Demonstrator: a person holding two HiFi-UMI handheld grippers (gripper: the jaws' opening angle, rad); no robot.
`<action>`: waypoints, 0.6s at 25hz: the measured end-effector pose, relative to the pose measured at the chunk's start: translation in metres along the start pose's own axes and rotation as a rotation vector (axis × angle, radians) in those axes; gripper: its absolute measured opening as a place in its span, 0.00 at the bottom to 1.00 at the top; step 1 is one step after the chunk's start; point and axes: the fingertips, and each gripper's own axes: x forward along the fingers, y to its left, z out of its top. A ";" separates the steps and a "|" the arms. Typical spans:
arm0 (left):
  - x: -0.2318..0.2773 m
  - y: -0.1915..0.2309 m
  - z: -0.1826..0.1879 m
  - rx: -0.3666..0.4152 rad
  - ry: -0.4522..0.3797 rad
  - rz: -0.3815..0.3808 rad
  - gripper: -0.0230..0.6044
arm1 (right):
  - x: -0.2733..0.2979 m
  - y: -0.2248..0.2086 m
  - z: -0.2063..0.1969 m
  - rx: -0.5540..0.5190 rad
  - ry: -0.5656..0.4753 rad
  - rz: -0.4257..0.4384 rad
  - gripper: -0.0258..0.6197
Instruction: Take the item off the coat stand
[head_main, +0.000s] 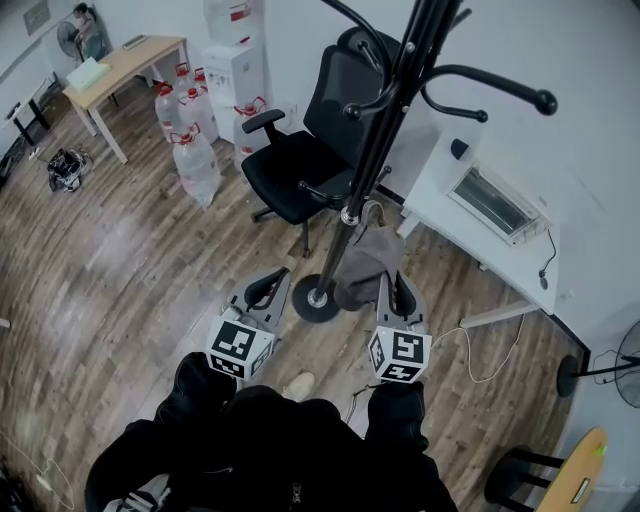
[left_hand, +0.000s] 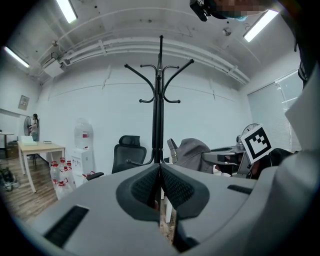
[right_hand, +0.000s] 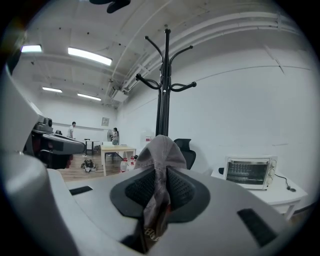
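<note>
Cap (right_hand: 161, 147) just beside stand (right_hand: 163, 90), cloth pinched in right gripper (right_hand: 160, 175); left gripper (left_hand: 160, 172) jaws together, empty; likely light, soft, floppy, with firmer hold at brim.

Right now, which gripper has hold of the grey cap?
The right gripper: its jaws pinch the fabric of the grey cap. The left gripper has its jaws closed together, nothing between them.

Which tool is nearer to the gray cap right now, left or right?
Right. The right tool is clamped on the gray cap. The left tool sits apart on the other side of the coat stand pole, jaws together with nothing between them.
</note>
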 end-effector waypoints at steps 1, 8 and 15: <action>-0.001 -0.001 0.001 0.001 -0.003 -0.003 0.08 | -0.003 0.000 0.002 0.000 -0.005 -0.004 0.15; 0.003 -0.010 0.008 0.023 -0.014 -0.054 0.08 | -0.026 -0.005 0.014 0.009 -0.036 -0.054 0.15; 0.002 -0.020 0.013 0.034 -0.023 -0.134 0.08 | -0.052 -0.002 0.021 0.013 -0.051 -0.129 0.15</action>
